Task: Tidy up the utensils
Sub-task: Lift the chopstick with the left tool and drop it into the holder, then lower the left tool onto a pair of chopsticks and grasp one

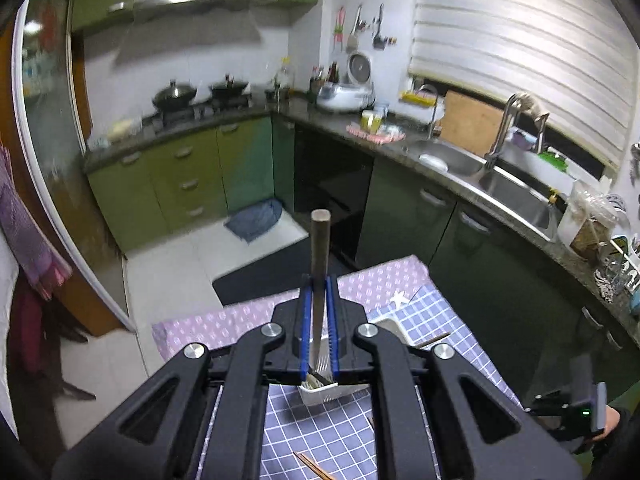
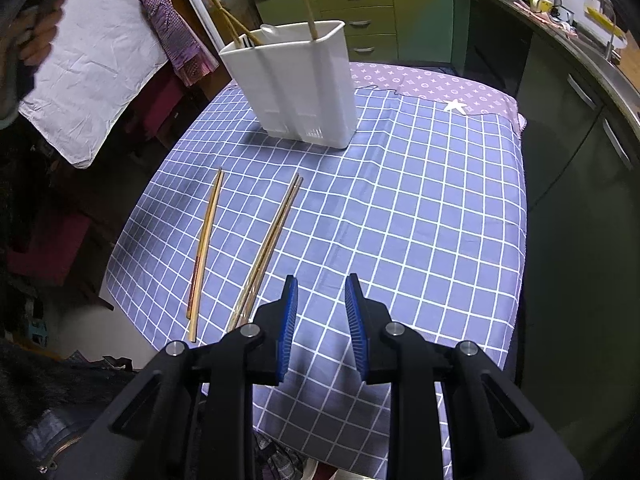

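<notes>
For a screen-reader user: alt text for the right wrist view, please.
An open, empty black gripper with blue pads hovers over a blue checked tablecloth. Loose wooden chopsticks lie at left, before a white plastic utensil holder.

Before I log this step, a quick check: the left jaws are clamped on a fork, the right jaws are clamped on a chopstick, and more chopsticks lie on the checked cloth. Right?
Not quite. The right gripper holds nothing: the right wrist view shows its jaws apart over bare checked cloth. The left gripper does clamp the fork, and chopsticks do lie on the cloth.
</notes>
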Tool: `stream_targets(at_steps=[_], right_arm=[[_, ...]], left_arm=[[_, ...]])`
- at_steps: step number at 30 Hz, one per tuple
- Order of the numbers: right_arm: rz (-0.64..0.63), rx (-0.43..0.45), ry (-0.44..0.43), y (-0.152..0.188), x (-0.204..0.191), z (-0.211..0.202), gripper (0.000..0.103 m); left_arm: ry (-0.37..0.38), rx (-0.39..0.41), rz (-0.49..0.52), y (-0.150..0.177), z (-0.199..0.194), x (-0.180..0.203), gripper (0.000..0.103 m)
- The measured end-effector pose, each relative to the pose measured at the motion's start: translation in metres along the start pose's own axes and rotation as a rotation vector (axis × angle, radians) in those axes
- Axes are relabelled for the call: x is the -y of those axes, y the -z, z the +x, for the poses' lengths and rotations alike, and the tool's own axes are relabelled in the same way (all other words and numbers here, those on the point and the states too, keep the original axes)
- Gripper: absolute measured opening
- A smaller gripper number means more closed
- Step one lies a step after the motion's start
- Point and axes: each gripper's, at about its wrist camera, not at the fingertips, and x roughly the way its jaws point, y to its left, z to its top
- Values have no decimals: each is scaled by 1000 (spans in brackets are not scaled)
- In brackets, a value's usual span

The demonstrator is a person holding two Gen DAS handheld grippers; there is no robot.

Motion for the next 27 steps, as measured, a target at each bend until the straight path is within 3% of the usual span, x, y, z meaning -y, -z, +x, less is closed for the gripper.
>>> stream_targets(at_steps=[8, 10, 12, 14, 19, 21, 23, 26, 27], right_arm=[[17, -8, 9, -1, 2, 3, 25], [17, -18, 6, -3, 0, 7, 25], [19, -35, 2, -6, -3, 15, 25], [20, -53, 0, -8, -7, 22, 25], [45, -88, -7, -19, -14, 40, 25], [53, -95, 1, -24, -17, 44, 25], [52, -109, 6, -29, -22, 50, 25], [39, -136, 4, -36, -28, 59, 25], [34, -141, 2, -38, -30, 62, 25]], left_arm=[[11, -138, -51, 29, 49, -13, 8], [30, -147, -62, 32, 47, -15, 13], [40, -139, -58, 35, 38, -13, 36], [39, -125, -48, 39, 25, -11, 49], [52, -181, -94, 65, 5, -11, 49], [54, -236, -128, 87, 7, -14, 49], [39, -343, -172, 126, 23, -18, 47], [49, -529, -284, 183, 60, -29, 15], [50, -573, -309, 195, 70, -31, 15]])
